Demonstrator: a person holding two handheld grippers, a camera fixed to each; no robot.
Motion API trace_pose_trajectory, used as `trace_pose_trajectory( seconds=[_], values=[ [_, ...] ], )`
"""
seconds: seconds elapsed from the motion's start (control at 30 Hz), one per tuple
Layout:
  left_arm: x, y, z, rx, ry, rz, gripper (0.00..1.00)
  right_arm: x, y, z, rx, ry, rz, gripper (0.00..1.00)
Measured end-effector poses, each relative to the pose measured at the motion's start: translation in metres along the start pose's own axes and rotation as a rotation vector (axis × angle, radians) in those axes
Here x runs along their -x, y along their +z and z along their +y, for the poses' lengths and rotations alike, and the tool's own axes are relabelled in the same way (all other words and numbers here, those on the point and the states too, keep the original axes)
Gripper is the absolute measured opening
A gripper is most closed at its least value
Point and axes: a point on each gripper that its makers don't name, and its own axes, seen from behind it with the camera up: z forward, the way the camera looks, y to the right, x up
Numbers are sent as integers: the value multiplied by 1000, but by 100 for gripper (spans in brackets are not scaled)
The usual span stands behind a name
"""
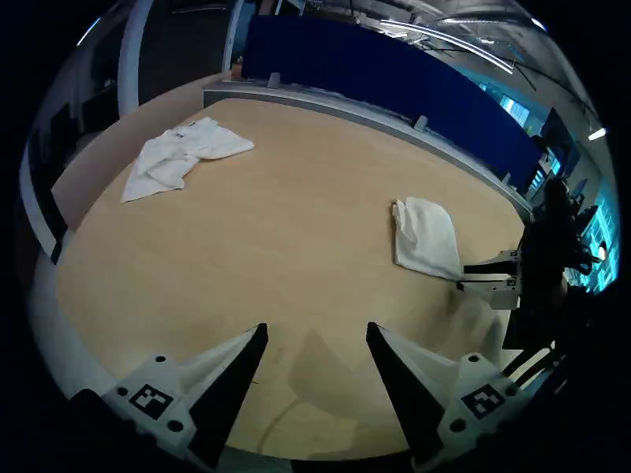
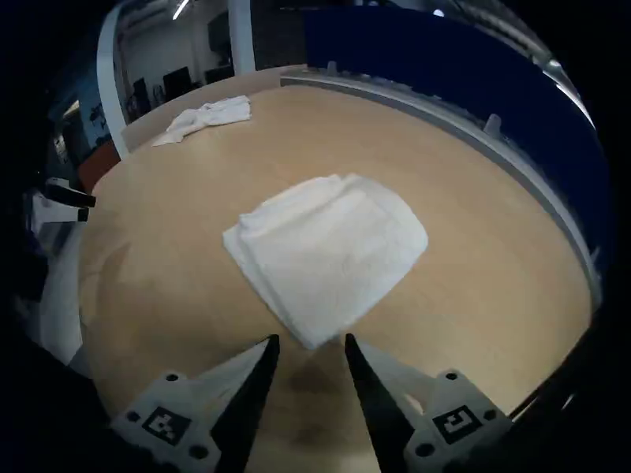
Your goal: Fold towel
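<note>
Right tool (image 2: 309, 347), folded towel (image 2: 327, 252), corner toward it

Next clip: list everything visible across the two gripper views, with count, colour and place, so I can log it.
folded towel: one, white, mid-table, its near corner at the right gripper's fingertips
crumpled towel: one, white, near the table's far edge, apart from the folded one
table: one, light wood, rounded edge
partition: one, dark blue, standing along the back of the table
left gripper: one, black fingers with pale mounts, open, over bare tabletop
right gripper: one, black fingers with pale mounts, open, facing the folded towel
</note>
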Motion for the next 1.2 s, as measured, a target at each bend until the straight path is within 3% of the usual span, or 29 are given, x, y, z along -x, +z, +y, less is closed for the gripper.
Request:
trace_pose_trajectory(
  seconds=[0.1,0.2,0.47,0.9,1.2],
  values=[
    [1,0,1,2,-1,0,93,1,3,2,4,14,-1,47],
    [1,1,2,4,-1,-1,93,1,6,4,8,25,2,44],
    [1,2,4,6,0,-3,93,-2,9,6,15,39,3,12],
    [-4,2,6,12,4,2,93,-18,-2,8,6,45,45,4],
    [-18,0,13,25,16,22,93,-64,-34,13,20,36,150,4]
  ],
)
